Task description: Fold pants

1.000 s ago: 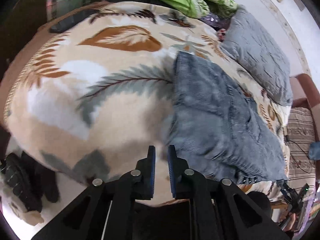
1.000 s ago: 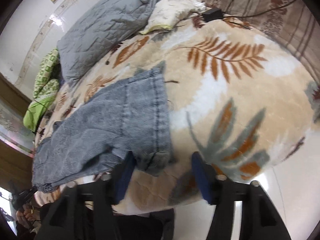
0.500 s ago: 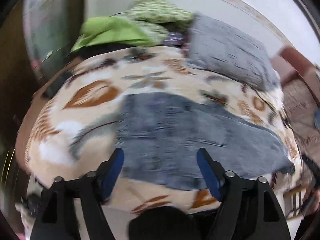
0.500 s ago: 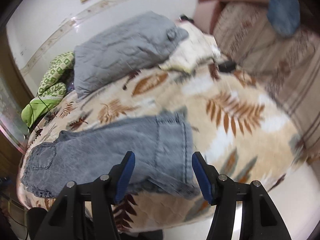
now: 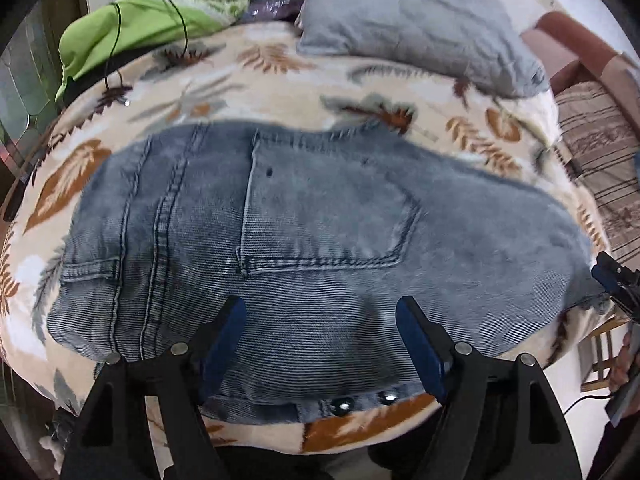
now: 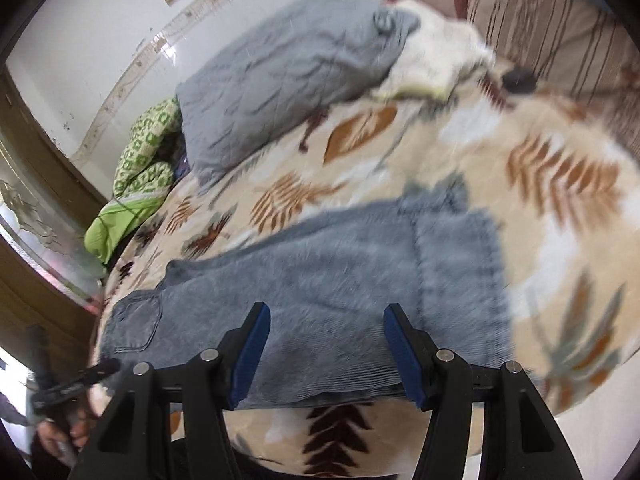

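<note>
Grey-blue jeans [image 5: 320, 220] lie flat across the bed, folded lengthwise, back pocket up. My left gripper [image 5: 320, 344] hovers open over the waist end near the bed's front edge, with nothing between its blue pads. In the right wrist view the jeans [image 6: 340, 272] stretch from the pocket at the left to the leg hems at the right. My right gripper [image 6: 326, 348] stands open above the leg part, pads clear of the cloth. The other gripper's tip shows at each view's edge, the right gripper [image 5: 612, 280] and the left gripper [image 6: 72, 384], held by a hand.
A cream blanket with leaf print [image 5: 280, 64] covers the bed. A grey quilted pillow [image 5: 416, 20] and green bedding [image 5: 132, 28] with a black cable lie at the back. A striped sofa [image 5: 592, 152] stands at the right. A white pillow [image 6: 436, 60] lies beside the grey one.
My left gripper went from shut to open and swung from the bare blanket to over the jeans' waist. My right gripper lifted off the hem corner and moved left over the legs.
</note>
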`<state>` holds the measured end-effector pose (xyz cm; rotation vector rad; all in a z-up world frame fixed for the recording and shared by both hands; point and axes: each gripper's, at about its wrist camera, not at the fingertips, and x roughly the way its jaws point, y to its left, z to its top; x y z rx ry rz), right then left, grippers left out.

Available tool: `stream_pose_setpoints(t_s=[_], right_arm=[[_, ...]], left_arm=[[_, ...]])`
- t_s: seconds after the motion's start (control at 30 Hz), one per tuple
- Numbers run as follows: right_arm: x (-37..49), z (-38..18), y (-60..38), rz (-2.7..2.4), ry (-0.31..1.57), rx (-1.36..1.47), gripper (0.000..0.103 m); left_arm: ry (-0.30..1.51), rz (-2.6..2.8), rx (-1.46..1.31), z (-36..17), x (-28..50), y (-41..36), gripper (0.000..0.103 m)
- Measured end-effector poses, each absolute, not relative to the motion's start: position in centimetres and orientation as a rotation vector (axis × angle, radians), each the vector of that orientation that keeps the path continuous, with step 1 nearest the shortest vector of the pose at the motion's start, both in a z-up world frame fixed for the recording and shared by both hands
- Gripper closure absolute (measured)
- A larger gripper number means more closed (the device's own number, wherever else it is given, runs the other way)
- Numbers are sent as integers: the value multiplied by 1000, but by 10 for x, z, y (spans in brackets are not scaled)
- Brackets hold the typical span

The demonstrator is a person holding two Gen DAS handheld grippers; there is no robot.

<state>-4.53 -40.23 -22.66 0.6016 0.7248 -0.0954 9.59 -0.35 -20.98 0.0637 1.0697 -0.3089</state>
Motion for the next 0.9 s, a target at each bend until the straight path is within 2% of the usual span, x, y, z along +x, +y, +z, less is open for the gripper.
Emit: stream_pose_setpoints(t_s=[0.07, 0.2, 0.23, 0.4, 0.6, 0.9], right_arm=[[-42, -241, -402, -100, 783, 612, 43], [-48, -260, -399, -114, 863, 564, 57], [-50, -263, -398, -107, 877, 538, 58], [-59, -260, -412, -60, 871, 611, 59], [-72, -225, -466, -143, 715, 679, 54], [-29, -225, -525, -196, 732, 733, 53]], left_arm=[[1069, -306, 78, -216, 93, -1, 25], [1079, -284, 148, -226, 91, 0, 25], [1083, -287, 147, -229, 91, 1, 25], [1080, -300, 133, -232, 89, 5, 24], [1094, -298, 128, -234, 93, 2, 20], [1100, -279, 146, -237, 96, -4, 17]])
